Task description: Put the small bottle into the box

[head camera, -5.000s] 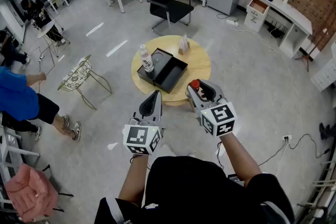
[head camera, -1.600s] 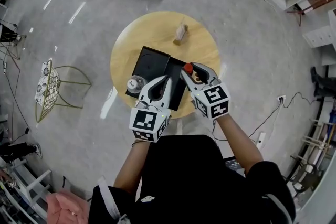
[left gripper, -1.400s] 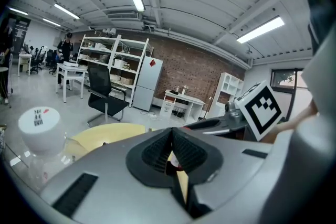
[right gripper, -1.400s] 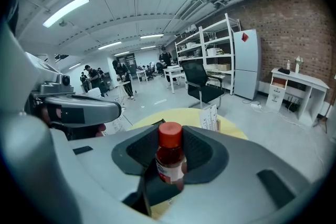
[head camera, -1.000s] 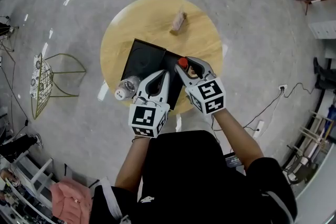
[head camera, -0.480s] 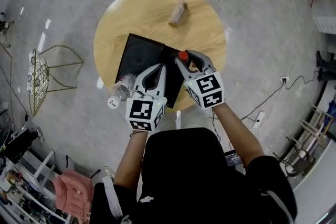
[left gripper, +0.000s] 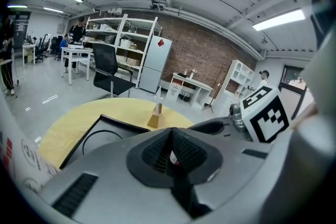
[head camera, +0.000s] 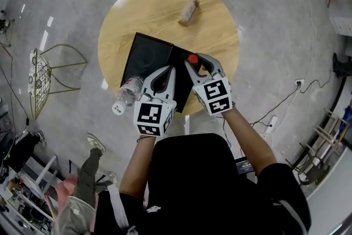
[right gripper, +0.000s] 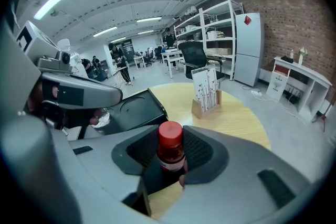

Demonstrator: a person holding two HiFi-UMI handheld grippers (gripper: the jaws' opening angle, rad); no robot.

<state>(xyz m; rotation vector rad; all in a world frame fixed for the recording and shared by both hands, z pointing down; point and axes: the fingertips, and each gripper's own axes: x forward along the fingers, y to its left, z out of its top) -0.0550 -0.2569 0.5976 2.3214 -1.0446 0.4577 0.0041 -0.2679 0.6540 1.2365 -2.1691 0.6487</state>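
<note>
My right gripper [right gripper: 172, 158] clamped on the bottle [right gripper: 170, 148], red cap up, bottle apparently above the box [head camera: 144, 55], right half, my left gripper [left gripper: 171, 152] alongside, jaws together, box on round table [head camera: 159, 8].

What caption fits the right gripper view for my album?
Right gripper grips a small red-capped bottle near the black box.

My right gripper [right gripper: 173, 161] grips the small bottle [right gripper: 171, 145] upright, red cap up. The black box [right gripper: 137, 107] lies at eleven o'clock, seemingly open.
</note>
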